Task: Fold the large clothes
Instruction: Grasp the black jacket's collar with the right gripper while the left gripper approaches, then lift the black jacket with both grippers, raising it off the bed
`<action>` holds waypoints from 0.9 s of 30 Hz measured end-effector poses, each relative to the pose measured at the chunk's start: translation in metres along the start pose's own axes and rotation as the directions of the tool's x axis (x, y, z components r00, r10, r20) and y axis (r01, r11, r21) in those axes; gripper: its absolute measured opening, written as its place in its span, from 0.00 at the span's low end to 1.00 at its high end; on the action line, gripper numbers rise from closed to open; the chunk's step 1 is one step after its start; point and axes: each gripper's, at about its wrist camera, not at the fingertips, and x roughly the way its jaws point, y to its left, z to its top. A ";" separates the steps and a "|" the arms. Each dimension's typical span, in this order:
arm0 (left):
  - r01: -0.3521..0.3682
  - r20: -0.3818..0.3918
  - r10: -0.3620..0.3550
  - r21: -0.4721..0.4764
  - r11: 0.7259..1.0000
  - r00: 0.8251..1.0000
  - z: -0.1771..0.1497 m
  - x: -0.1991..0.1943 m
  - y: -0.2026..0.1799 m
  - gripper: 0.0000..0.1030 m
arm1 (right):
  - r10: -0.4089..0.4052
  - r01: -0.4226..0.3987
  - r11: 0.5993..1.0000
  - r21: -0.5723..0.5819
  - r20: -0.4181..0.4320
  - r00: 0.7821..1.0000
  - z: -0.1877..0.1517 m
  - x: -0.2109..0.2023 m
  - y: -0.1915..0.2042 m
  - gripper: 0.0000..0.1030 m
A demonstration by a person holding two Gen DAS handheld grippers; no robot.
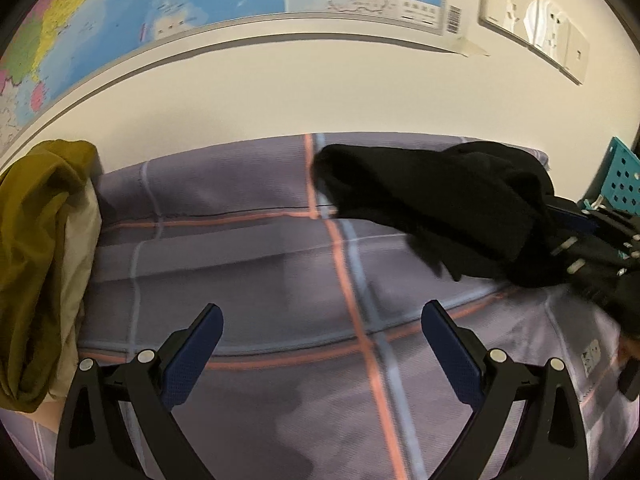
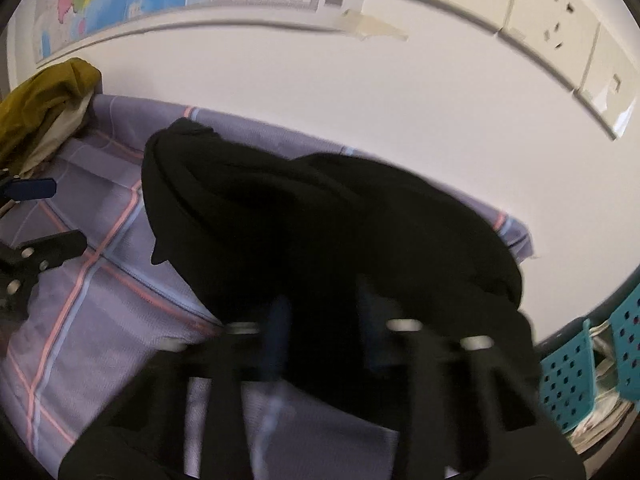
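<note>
A black garment (image 1: 432,196) hangs bunched over the purple plaid bedsheet (image 1: 240,272) on the right of the left wrist view. My right gripper (image 1: 588,228) holds it from the right edge. In the blurred right wrist view the black garment (image 2: 280,220) fills the centre, and my right gripper (image 2: 320,308) is shut on its cloth, which covers the pads. My left gripper (image 1: 322,316) stands open above the bare sheet, left of the garment, with nothing between its blue pads. The left gripper (image 2: 48,216) also shows at the left edge of the right wrist view.
An olive garment (image 1: 36,240) lies heaped over pale cloth at the bed's left end, against the wall. A teal perforated basket (image 2: 568,376) stands at the right, beside the bed. A map (image 1: 120,12) and wall sockets (image 1: 532,16) hang above the bed.
</note>
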 end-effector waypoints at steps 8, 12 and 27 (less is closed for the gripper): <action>-0.005 0.001 0.005 -0.001 1.000 1.000 0.005 0.006 0.009 0.93 | 0.052 -0.055 0.997 0.053 0.052 0.997 -0.002 -0.044 -0.036 0.63; -0.007 -0.011 0.007 0.002 1.000 1.000 0.003 0.010 0.009 0.93 | 0.015 -0.009 0.992 -0.128 0.043 0.999 0.008 -0.026 -0.004 0.78; 0.030 0.092 -0.040 0.109 0.994 0.995 0.019 0.003 0.002 0.93 | 0.041 -0.064 0.995 0.077 0.268 0.962 0.059 -0.131 -0.090 0.05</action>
